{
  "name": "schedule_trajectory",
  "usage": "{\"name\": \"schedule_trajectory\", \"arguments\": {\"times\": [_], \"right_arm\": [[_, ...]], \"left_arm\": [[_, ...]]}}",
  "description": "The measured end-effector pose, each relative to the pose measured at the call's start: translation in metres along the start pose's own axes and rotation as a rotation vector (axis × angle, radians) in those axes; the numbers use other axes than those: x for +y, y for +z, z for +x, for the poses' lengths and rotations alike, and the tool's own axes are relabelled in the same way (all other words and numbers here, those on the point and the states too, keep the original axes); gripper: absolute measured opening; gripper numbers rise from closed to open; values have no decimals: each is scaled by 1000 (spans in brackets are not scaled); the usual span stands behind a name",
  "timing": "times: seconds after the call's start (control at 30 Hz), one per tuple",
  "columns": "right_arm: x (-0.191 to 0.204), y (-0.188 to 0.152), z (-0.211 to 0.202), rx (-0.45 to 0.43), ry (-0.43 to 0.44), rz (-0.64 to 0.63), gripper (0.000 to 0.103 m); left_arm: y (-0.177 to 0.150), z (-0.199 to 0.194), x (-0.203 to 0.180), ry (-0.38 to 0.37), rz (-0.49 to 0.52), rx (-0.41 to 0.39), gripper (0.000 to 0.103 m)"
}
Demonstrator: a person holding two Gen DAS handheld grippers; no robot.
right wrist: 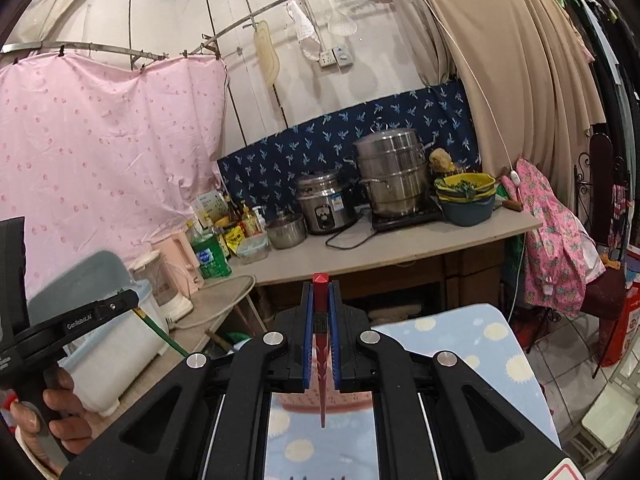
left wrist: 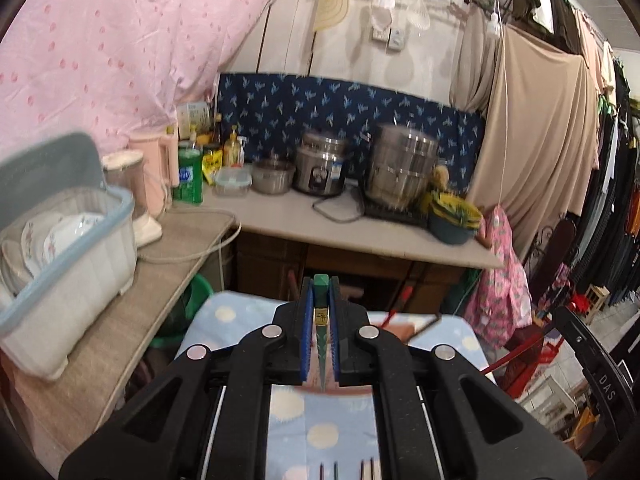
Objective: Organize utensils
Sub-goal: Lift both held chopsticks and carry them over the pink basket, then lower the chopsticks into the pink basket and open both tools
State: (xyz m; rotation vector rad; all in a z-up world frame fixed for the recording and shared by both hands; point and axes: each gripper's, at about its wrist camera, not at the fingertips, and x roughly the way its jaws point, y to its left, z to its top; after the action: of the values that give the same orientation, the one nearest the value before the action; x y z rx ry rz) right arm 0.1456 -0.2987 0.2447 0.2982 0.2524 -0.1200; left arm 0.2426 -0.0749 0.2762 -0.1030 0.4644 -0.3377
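Note:
My left gripper (left wrist: 321, 292) is shut on a green chopstick (left wrist: 321, 322) that runs along the fingers, its square end sticking out past the blue pads (left wrist: 307, 320). My right gripper (right wrist: 321, 292) is shut on a red chopstick (right wrist: 321, 344) held the same way, its thin tip pointing back toward the camera. Both hang above a table with a blue sun-patterned cloth (left wrist: 320, 432), also in the right wrist view (right wrist: 472, 344). The left gripper with its green chopstick (right wrist: 158, 330) shows at the left of the right wrist view, near a white dish box (right wrist: 112, 356).
A white dish box with plates (left wrist: 68, 264) stands on a beige side counter (left wrist: 120, 332) at left. The back counter (left wrist: 360, 228) holds steel pots (left wrist: 402, 168), a rice cooker (left wrist: 322, 170), bowls, bottles and a green detergent bottle (left wrist: 190, 178). Clothes hang at right.

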Motion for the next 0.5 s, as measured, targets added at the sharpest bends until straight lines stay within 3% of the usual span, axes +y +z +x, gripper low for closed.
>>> {"name": "schedule_trajectory", "arguments": {"times": [0.27, 0.5], "right_arm": [[9, 42, 56, -73, 18, 45, 7], [4, 29, 110, 2, 5, 50, 7]], "left_arm": [[29, 40, -9, 37, 12, -68, 7], [33, 77, -6, 67, 13, -51, 7]]}}
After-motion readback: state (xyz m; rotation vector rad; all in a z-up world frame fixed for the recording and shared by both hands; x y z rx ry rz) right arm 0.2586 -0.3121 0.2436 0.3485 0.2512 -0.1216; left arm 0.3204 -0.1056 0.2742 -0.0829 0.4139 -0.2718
